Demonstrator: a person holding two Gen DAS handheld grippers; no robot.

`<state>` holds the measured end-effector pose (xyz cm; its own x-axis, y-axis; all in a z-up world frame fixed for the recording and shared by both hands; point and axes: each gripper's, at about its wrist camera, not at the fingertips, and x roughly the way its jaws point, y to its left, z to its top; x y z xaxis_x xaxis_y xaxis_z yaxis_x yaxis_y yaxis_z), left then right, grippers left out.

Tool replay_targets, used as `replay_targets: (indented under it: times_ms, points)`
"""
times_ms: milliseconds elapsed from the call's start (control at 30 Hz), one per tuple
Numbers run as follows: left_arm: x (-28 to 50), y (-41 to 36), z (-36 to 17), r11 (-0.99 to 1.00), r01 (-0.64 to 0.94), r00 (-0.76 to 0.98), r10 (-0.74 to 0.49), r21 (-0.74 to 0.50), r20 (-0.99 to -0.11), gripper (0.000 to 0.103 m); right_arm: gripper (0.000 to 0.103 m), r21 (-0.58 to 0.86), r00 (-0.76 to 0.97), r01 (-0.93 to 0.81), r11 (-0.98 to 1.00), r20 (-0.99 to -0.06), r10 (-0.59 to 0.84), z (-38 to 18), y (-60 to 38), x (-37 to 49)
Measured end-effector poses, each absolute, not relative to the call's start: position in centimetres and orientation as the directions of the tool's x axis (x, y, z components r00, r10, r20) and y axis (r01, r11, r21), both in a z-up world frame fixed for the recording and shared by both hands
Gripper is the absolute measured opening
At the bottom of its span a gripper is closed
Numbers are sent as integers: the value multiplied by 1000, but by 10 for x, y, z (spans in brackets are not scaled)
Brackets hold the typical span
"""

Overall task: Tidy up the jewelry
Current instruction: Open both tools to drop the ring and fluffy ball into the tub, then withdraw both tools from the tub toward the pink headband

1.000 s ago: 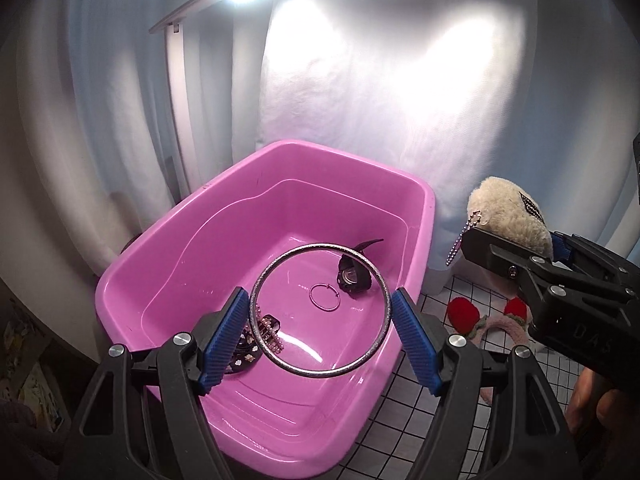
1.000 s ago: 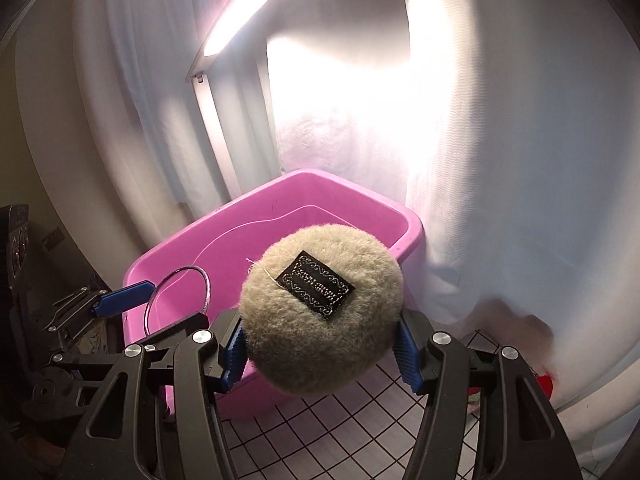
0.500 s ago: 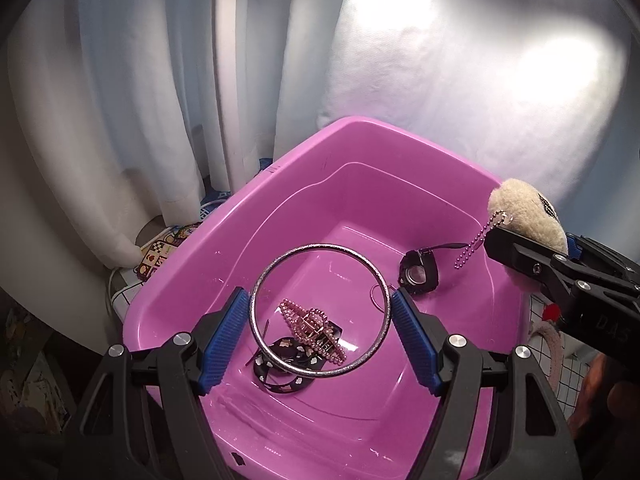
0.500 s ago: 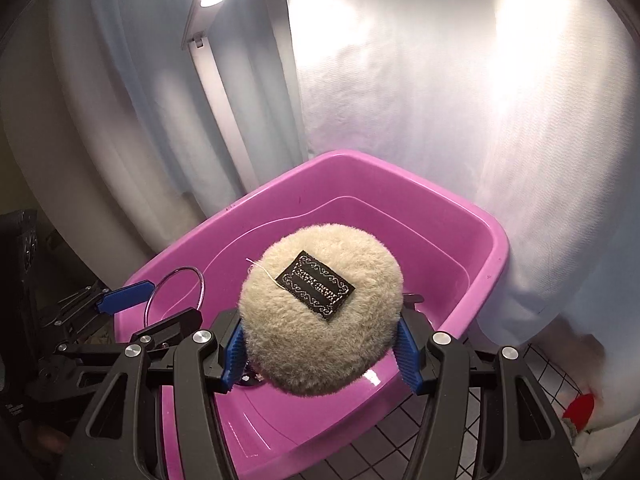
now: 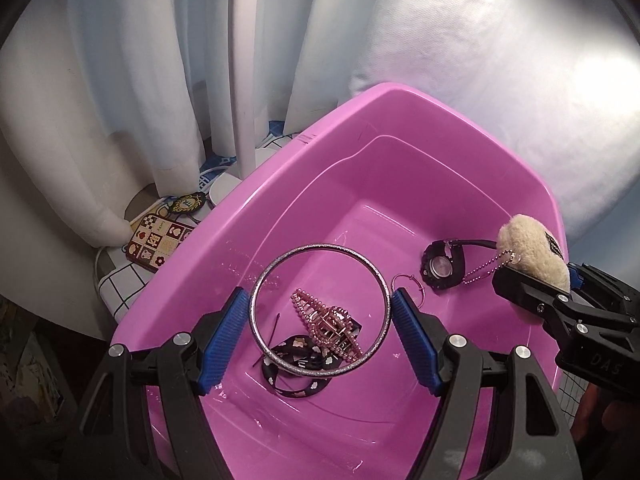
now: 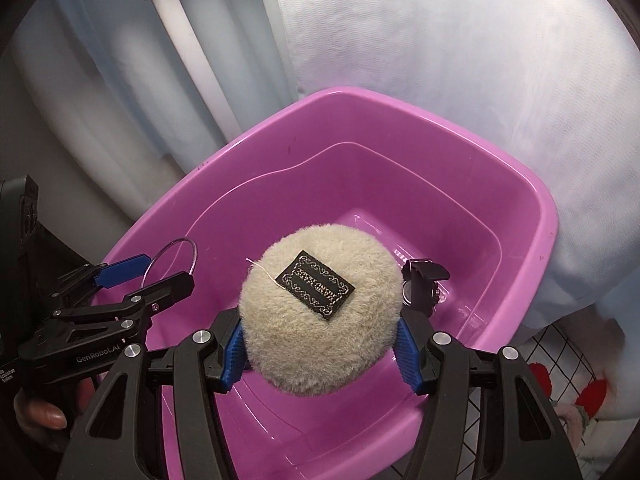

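My left gripper (image 5: 320, 312) is shut on a silver bangle (image 5: 374, 344) and holds it over the pink tub (image 5: 400, 108). In the tub lie a pink hair claw (image 5: 326, 326), a black patterned band (image 5: 296, 386), a thin hoop earring (image 5: 406, 280) and a black watch (image 5: 442, 268). My right gripper (image 6: 320, 340) is shut on a beige fluffy pompom charm (image 6: 320, 308) with a black label, above the tub's right side. The charm (image 5: 532, 248) and its bead chain also show in the left wrist view. The left gripper with the bangle (image 6: 192, 252) shows at the left of the right wrist view.
White curtains hang behind the tub. A white lamp pole (image 5: 244, 80) stands at the back left. A patterned card case (image 5: 158, 242) lies left of the tub on a grid cloth. Red and white fluffy items (image 6: 588, 400) lie right of the tub.
Both grippers have moved forward and lower over the tub, each still holding its item. The tub's contents now sit closer below the bangle.
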<state>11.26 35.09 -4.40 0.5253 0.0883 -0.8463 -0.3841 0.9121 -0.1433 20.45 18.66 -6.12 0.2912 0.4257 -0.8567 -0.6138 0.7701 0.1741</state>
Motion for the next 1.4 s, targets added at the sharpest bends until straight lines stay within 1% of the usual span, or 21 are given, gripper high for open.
replay_targets:
  times_ms: [267, 333, 367, 467, 500, 533, 600, 733, 967, 1300, 1400]
  points:
    - [118, 354, -52, 908, -387, 483, 53, -159, -874, 72, 58, 161, 290, -607, 778, -867, 405, -65, 186, 200]
    - [119, 356, -55, 904, -397, 469, 51, -159, -882, 72, 62, 151, 291, -605, 782, -872, 394, -67, 189, 202]
    - [118, 356, -56, 902, -401, 467, 52, -159, -883, 74, 63, 152, 290, -603, 783, -873, 392, -67, 189, 201]
    - [118, 354, -55, 907, -391, 469, 47, -159, -882, 78, 70, 150, 299, -600, 786, -869, 394, -66, 189, 201]
    - [118, 351, -55, 910, -384, 468, 47, -155, -882, 82, 73, 145, 310, -597, 789, -865, 393, -64, 189, 202]
    - [118, 349, -54, 914, -376, 467, 46, -151, -883, 84, 74, 142, 321, -592, 794, -861, 394, -62, 187, 203]
    - [118, 343, -53, 920, -371, 464, 66, -127, -883, 95, 74, 155, 333, -584, 797, -850, 409, -56, 181, 202]
    - [116, 340, -51, 920, -369, 470, 62, -133, -881, 95, 74, 183, 339, -572, 799, -835, 434, -48, 169, 200]
    - [107, 339, -48, 919, -371, 480, 71, -129, -874, 95, 74, 165, 343, -591, 790, -835, 431, -47, 168, 190]
    - [97, 362, -29, 905, -400, 501, 82, -147, -862, 95, 74, 195, 339, -574, 795, -827, 448, -41, 168, 189]
    - [97, 366, -22, 901, -399, 511, 63, -172, -857, 95, 74, 205, 343, -575, 792, -819, 460, -37, 170, 187]
